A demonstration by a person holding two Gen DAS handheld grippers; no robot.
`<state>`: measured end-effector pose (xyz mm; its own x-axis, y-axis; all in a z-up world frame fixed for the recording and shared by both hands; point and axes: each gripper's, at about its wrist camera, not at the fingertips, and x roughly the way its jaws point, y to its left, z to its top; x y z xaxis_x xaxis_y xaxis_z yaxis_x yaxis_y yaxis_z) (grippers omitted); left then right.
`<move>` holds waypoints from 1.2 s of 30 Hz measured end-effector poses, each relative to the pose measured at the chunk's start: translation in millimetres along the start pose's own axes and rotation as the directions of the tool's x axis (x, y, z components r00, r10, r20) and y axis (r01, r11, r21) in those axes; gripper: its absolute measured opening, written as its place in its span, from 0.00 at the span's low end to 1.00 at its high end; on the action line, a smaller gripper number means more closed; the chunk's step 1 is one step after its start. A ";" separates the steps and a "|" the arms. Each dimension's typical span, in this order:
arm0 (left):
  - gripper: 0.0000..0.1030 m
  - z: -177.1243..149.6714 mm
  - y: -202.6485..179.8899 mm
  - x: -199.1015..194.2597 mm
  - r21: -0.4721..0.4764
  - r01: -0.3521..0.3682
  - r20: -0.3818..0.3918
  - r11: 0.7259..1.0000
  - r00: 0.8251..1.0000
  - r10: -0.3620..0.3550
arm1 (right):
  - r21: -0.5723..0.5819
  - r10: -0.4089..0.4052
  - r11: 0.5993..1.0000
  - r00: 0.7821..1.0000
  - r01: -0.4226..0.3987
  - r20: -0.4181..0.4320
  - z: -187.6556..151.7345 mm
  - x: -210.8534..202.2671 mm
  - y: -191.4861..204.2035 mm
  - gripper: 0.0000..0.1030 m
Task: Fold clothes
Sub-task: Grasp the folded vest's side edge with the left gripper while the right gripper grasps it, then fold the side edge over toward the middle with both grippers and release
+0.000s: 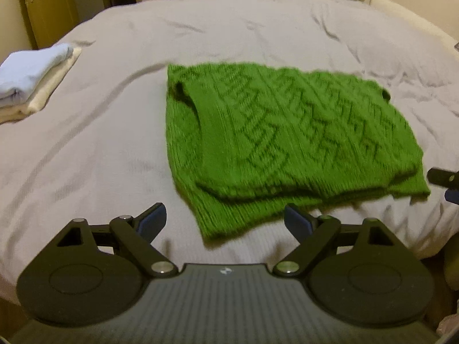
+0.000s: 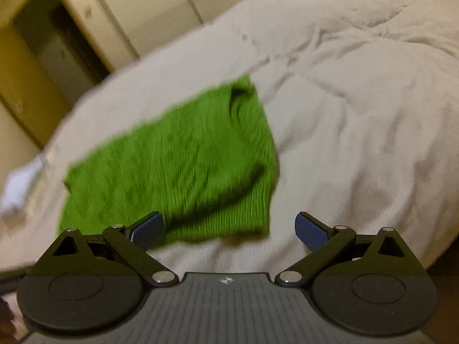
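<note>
Your left tongs (image 1: 225,222) sit closest in the left wrist view, spread wide and grasping nothing, with the near hem of the green cable-knit sweater (image 1: 287,132) lying between their blue pads (image 1: 152,223). That sweater lies folded into a rough rectangle on the grey quilted bed (image 1: 114,132), toward 1 o'clock from the tongs. At 10 o'clock, well apart, a stack of folded pale blue and cream clothes (image 1: 34,77) rests near the bed's edge. The tip of your right tongs shows at 3 o'clock, just beside the sweater's corner.

From the right wrist view, your right tongs (image 2: 229,229) are likewise released and empty, with the sweater (image 2: 178,166) ahead at 11 o'clock.

Judging by this, you are between folds or finishing; next, grip both near corners to fold again or carry it to the stack.
</note>
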<state>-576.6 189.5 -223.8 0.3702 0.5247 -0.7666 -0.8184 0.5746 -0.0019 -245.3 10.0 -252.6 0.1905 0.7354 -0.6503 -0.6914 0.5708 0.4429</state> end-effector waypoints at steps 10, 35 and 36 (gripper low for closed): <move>0.59 17.9 14.2 21.6 -0.022 0.111 0.053 0.994 0.993 -0.110 | 0.270 0.145 0.952 0.989 -0.145 0.022 19.0 34.8 -57.6 0.66; 0.36 13.0 37.9 57.3 -0.035 0.232 0.053 0.972 0.972 -0.230 | 0.373 0.122 0.921 0.993 -0.113 0.000 26.8 78.7 -45.5 0.20; 0.36 13.6 43.0 55.0 -0.054 0.245 0.057 0.968 0.969 -0.242 | 0.330 0.083 0.941 0.997 -0.078 -0.003 32.6 76.7 -34.4 0.20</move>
<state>-585.5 251.6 -257.3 0.5813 0.4052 -0.7056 -0.7256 0.6506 -0.2241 -184.2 58.7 -297.7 0.1298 0.7792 -0.6132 -0.4352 0.6005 0.6709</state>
